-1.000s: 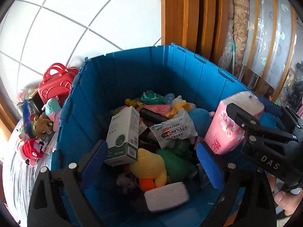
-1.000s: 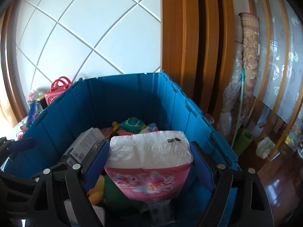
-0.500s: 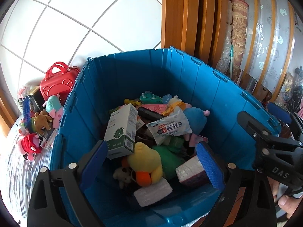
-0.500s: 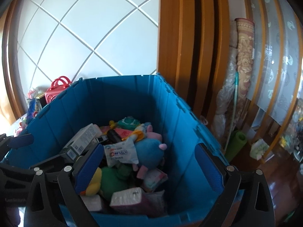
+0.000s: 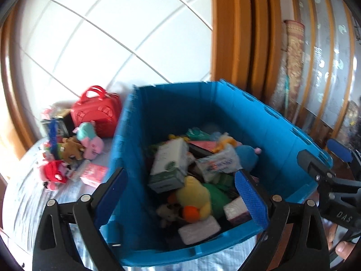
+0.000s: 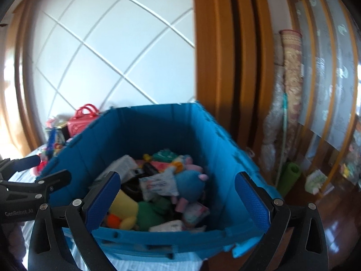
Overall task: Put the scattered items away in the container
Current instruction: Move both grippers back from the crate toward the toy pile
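Domestic room: white tiled wall (image 5: pixel 112 33); wooden door frame (image 6: pixel 216 45); rolled rug (image 6: pixel 292 72); plush toys (image 5: pixel 72 151) on bedding

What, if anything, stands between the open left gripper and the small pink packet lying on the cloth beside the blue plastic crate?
Nothing visible does. The left gripper is open and empty over the blue plastic crate's near left corner. The small pink packet lies outside that wall on the pale cloth, with bare cloth on its near side; the plush toys sit behind it.
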Demonstrator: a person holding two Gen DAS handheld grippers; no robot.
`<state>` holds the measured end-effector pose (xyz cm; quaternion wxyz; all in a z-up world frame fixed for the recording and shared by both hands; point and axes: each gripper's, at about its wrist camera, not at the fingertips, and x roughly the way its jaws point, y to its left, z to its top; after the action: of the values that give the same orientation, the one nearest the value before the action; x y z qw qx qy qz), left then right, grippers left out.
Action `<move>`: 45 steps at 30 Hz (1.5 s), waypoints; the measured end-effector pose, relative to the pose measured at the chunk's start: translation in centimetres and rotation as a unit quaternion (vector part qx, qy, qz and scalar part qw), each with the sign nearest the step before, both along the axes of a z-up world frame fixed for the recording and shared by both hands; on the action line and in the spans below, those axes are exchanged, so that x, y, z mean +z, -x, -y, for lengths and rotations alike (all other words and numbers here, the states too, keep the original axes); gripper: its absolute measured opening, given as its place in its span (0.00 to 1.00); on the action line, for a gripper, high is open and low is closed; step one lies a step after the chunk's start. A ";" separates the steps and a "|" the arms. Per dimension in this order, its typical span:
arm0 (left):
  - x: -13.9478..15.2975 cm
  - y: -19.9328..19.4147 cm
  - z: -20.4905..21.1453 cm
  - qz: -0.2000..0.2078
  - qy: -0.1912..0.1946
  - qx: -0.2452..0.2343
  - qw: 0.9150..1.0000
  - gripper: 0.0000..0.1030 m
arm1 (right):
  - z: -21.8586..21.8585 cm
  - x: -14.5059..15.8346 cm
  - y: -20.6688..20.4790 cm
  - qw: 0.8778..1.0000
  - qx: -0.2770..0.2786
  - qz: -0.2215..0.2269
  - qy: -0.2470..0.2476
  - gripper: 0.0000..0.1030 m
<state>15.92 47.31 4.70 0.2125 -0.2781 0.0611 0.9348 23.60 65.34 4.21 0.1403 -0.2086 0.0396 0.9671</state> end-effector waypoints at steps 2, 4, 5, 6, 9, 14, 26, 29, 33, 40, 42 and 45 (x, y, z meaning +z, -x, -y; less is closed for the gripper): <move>0.4 0.0 1.4 -0.006 -0.003 0.014 1.000 0.94 | 1.3 0.2 0.6 1.000 0.021 -0.007 0.002 1.00; 0.9 0.1 3.1 -0.015 -0.005 0.030 0.999 0.94 | 2.7 0.4 1.3 0.999 0.041 -0.012 0.003 1.00; 1.0 0.1 4.0 -0.019 -0.009 0.038 0.999 0.94 | 3.5 0.6 1.6 0.999 0.050 -0.013 0.002 1.00; 1.2 0.2 4.9 -0.021 -0.013 0.045 0.999 0.94 | 4.3 0.7 2.1 0.998 0.060 -0.013 0.000 1.00; 1.3 0.9 7.5 -0.021 -0.021 0.065 0.997 0.94 | 7.0 1.1 3.2 0.996 0.083 -0.012 -0.008 1.00; 0.9 2.2 13.2 -0.017 -0.029 0.092 0.995 0.94 | 12.0 1.5 5.0 0.994 0.110 -0.010 -0.017 1.00; -1.3 5.2 31.0 -0.003 -0.019 0.127 0.992 0.94 | 27.7 1.3 8.4 0.993 0.119 -0.002 -0.005 1.00; -2.3 6.4 36.0 0.004 -0.017 0.142 0.990 0.94 | 31.3 0.7 9.3 0.993 0.116 0.004 0.004 1.00; -3.9 8.0 41.4 0.024 -0.011 0.166 0.986 0.94 | 35.1 -0.7 10.7 0.993 0.111 0.030 0.011 1.00; -7.3 10.9 47.3 0.054 -0.008 0.204 0.977 0.94 | 38.2 -3.5 13.4 0.990 0.113 0.076 0.020 1.00; -8.2 11.7 48.1 0.060 -0.005 0.215 0.975 0.94 | 38.5 -4.3 14.6 0.989 0.117 0.085 0.023 1.00; -9.6 13.4 48.8 0.074 0.001 0.229 0.971 0.94 | 38.6 -5.5 16.9 0.987 0.125 0.097 0.029 1.00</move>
<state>2.55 -1.44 -4.87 -0.0036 -0.3534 -0.0187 0.9353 6.65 26.78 -1.27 0.0151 -0.3090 0.0271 0.9505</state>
